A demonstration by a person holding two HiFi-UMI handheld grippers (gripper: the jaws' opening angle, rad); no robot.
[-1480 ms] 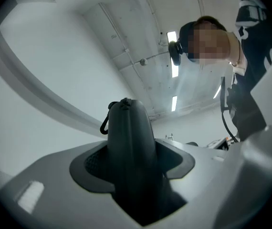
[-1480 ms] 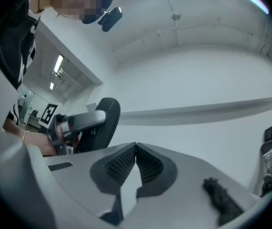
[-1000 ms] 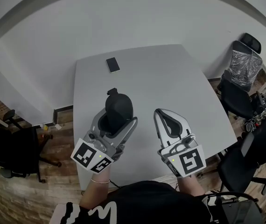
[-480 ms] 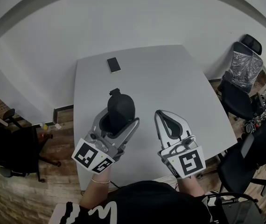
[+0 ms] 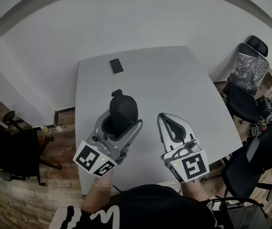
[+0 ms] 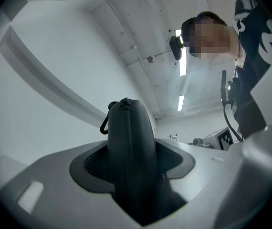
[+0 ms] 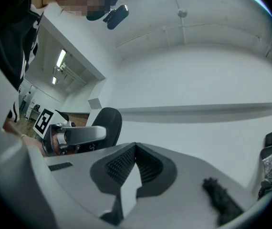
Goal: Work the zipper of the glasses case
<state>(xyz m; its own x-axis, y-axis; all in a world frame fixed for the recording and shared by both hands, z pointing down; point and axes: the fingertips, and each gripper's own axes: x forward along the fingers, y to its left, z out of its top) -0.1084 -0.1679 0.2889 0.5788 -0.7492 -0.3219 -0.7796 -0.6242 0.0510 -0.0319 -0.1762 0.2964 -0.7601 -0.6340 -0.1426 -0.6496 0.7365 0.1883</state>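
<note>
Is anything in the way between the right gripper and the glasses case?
No, nothing visible. Only bare table lies between the right gripper and the glasses case, which the left gripper holds.

Glasses case [image 5: 123, 111]: one is counted.
Grippers: two are counted — the left gripper [image 5: 120, 121] and the right gripper [image 5: 166, 119].
Smartphone [image 5: 116, 66]: one is counted.
Table [image 5: 174, 75]: one is counted.
Office chairs [image 5: 249, 65]: more than one is seen at the right edge — the exact number cannot be told.

We find glasses case [image 5: 123, 111] between left tongs [image 5: 120, 123] | right tongs [image 5: 167, 117] to its right, apart | phone [image 5: 116, 66] behind, on table [image 5: 174, 75]
</note>
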